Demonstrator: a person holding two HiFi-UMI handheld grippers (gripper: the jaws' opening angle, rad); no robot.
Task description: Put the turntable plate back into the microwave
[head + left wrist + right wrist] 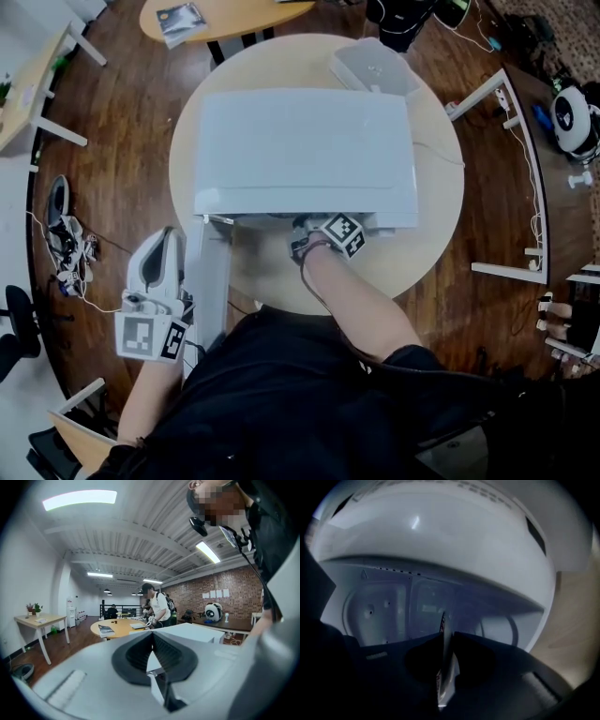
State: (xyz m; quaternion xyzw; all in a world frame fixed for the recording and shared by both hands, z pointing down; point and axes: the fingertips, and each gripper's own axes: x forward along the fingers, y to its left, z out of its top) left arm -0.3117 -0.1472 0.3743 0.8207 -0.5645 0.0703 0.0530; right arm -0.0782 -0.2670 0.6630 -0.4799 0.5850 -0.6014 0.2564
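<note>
A white microwave [300, 141] stands on a round table, its door [211, 281] swung open toward me on the left. My right gripper [314, 225] reaches into the opening at the front, tips hidden under the top edge. In the right gripper view the right gripper [443, 620] is shut on the glass turntable plate [444, 667], seen edge-on as a thin sliver, with the pale cavity [393, 611] behind it. My left gripper [159, 248] hangs beside the door, off the table's left side. Its jaws [152, 637] are shut and hold nothing; the microwave's top [197, 632] shows beyond them.
The round table [431, 234] has bare wood right of the microwave. A white rounded object [370, 66] sits behind the microwave. A second table [216, 14] with a magazine stands farther off. White frames [511, 187] and cables lie on the floor. People [157, 606] stand in the distance.
</note>
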